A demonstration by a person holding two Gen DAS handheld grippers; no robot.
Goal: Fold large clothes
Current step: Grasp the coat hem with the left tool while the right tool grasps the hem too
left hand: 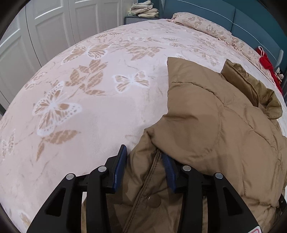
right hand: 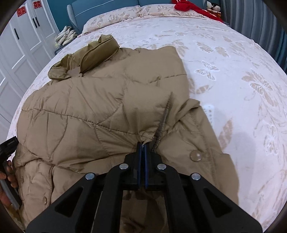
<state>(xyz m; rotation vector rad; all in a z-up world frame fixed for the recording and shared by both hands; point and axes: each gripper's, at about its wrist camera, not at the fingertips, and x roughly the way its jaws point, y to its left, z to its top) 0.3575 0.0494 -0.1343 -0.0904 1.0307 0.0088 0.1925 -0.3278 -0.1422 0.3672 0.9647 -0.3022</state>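
Meanwhile right gripper (right hand: 143,146) pinches jacket (right hand: 100,111) on bedspread (left hand: 89,100); left gripper (left hand: 143,154) gapes around its hem.

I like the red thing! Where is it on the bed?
The red cloth lies at the head of the bed, by the pillows and the blue headboard, far beyond the brown jacket; top right in the right wrist view.

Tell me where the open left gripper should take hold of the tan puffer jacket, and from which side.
Probably the front edge of the jacket, beside the snap button. It already lies between the open fingers of the left gripper; come from the hem side, along the bed. The right gripper pinches its own fold.
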